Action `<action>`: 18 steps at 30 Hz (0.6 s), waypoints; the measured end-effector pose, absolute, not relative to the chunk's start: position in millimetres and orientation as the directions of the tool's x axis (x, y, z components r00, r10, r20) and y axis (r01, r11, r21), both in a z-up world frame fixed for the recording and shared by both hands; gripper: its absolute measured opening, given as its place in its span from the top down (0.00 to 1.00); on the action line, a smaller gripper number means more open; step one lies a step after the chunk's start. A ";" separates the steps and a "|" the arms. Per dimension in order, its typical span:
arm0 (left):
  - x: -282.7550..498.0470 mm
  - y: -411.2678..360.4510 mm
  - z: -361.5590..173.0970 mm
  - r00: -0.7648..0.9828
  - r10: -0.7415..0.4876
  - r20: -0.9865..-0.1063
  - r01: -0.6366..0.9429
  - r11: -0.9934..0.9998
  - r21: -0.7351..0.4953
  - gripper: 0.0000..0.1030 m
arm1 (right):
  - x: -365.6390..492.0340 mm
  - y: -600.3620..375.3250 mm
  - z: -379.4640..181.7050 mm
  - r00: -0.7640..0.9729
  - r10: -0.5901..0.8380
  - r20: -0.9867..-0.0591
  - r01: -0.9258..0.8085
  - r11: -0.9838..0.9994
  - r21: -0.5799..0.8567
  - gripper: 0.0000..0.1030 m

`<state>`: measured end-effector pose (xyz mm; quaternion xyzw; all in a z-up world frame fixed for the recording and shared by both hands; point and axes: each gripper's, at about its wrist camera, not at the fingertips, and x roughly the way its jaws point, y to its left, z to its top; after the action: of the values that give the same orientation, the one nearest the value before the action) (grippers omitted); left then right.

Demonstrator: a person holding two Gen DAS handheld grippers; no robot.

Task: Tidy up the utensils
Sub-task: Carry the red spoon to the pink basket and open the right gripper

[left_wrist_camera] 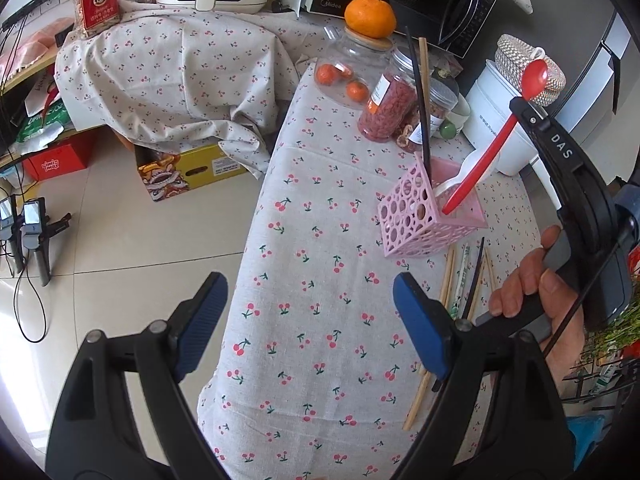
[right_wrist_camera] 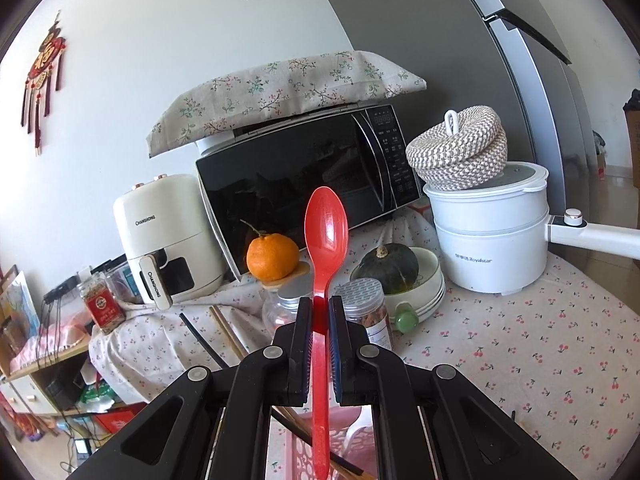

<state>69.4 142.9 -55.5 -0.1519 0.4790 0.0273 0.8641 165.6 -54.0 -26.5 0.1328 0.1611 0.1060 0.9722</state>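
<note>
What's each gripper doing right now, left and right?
Left gripper: open, empty, above the cherry-print tablecloth.
Right gripper: shut on the red spoon, handle tip over the pink holder.

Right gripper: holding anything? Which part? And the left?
The right gripper is shut on the red spoon, clamping its handle just below the bowl, handle end down over the pink holder. The left gripper is open and holds nothing.

The red spoon is showing glossy, smooth plastic. The pink holder is presenting perforated matt plastic. The tablecloth is appearing as woven, matt printed cloth. The chopsticks are looking wooden.
</note>
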 end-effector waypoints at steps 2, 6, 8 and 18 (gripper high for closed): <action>70.8 144.2 -56.9 0.536 -0.095 -0.839 -0.198 0.952 -0.234 0.18 | 165.5 -52.2 -33.6 0.927 0.242 -0.288 -0.159 0.946 0.284 0.92; 73.4 142.6 -59.3 0.524 -0.093 -0.847 -0.202 0.952 -0.229 0.18 | 166.6 -58.9 -41.9 0.912 0.263 -0.316 -0.157 0.933 0.323 0.87; 73.2 140.3 -58.6 0.528 -0.096 -0.844 -0.195 0.953 -0.230 0.18 | 164.8 -63.4 -40.2 0.903 0.282 -0.326 -0.166 0.926 0.340 0.80; 73.8 117.6 -61.7 0.515 -0.115 -0.850 -0.143 0.966 -0.217 0.18 | 141.5 -83.2 -2.6 0.869 0.270 -0.414 -0.199 0.958 0.208 0.51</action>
<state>73.8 117.6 -61.7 -0.1305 0.4925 0.0081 0.8605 141.5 -83.2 -2.6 0.0796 0.2247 0.1216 0.9635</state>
